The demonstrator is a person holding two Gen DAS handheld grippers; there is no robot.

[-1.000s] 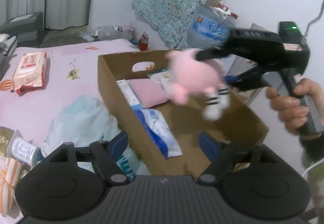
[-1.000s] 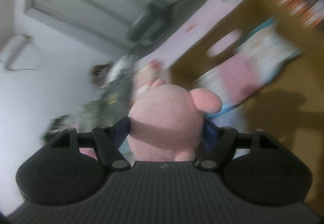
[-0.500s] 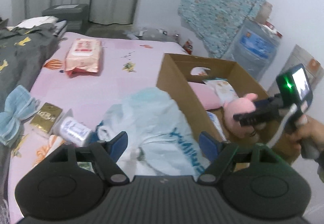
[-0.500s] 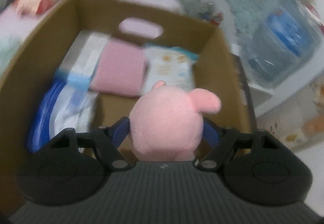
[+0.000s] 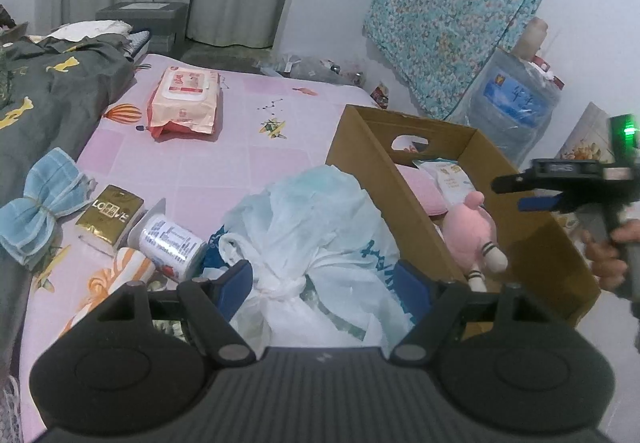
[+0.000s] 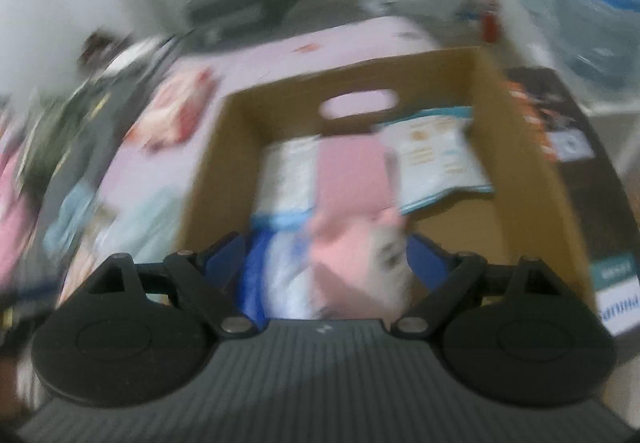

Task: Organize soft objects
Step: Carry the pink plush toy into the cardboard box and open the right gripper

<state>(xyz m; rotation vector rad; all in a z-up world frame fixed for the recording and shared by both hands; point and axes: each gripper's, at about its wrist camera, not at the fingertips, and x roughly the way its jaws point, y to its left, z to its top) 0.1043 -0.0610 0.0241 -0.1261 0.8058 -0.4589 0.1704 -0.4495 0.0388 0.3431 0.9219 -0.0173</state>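
A: Where is the pink plush toy with striped legs [image 5: 470, 233] now?

B: Inside the open brown cardboard box [image 5: 372, 163], lying against the left wall, legs towards the near end. A second ago it was squeezed in the right gripper [image 5: 524, 194]; those jaws have just been opening, and now they hang apart above the box with nothing between them.

A: So that item is sorted?

B: I judge so. Next to it lie a flat pink cushion [image 5: 422, 187] and a crinkly printed packet [image 5: 450, 177].

A: And the left gripper [image 5: 326, 283]?

B: Its jaws stand apart, empty, over a knotted, thin white plastic bag [image 5: 320, 239] on the pink patterned sheet [image 5: 240, 147], likely the next pick. A blue pleated cloth bow [image 5: 40, 211] waits farther left.
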